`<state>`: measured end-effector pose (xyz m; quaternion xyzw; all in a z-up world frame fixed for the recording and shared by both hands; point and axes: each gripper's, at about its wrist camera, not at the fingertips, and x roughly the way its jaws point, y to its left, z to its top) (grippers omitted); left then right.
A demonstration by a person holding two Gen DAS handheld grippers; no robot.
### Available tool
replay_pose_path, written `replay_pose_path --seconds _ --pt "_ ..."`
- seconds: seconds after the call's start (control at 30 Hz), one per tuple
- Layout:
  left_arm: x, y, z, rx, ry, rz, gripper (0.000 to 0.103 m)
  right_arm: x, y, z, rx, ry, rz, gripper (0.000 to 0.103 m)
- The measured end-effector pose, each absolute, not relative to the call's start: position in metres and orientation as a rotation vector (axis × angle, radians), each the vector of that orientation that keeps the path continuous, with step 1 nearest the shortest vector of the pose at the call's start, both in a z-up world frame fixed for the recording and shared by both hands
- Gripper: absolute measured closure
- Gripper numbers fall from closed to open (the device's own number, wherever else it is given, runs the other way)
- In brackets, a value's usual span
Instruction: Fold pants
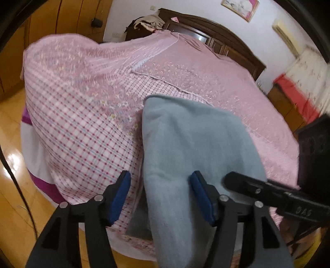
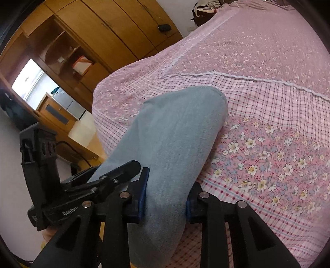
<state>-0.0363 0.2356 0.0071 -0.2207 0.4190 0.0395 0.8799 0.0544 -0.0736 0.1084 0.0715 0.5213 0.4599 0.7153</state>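
Mostly soft grey fleece pants (image 2: pixel 175 132), rounded fold, on pink floral bedspread (image 2: pixel 278 61).

Pants (image 2: pixel 171 132) lying on the bed (image 2: pixel 268 86) near its foot edge; headboard (image 1: pixel 216 39) behind, wardrobe (image 2: pixel 115 26) to the left.

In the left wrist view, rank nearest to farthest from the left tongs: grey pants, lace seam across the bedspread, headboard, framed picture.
1. Grey pants: between the left tongs, touching the right pad.
2. Lace seam: mid-bed, beyond the pants.
3. Headboard: far end of the bed.
4. Framed picture: on the wall above the headboard.
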Motion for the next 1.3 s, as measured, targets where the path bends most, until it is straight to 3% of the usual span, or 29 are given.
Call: replay_pose_path --seconds 0.03,0.33,0.77,1.3 --pt "-0.037 0.239 0.006 -0.523 0.859 0.031 0.063 0.055 -0.075 0.109 0.173 1.152 1.026 0.074" --pt "-0.044 0.220 0.032 -0.489 0.785 0.029 0.066 0.056 -0.094 0.135 0.186 1.063 1.082 0.076" --pt "0.007 0.145 0.074 -0.393 0.738 -0.107 0.068 0.084 -0.170 0.181 0.169 0.908 1.031 0.076" --pt "0.115 0.031 0.064 -0.252 0.759 -0.309 0.068 0.152 -0.276 0.171 0.200 0.872 0.895 0.076"
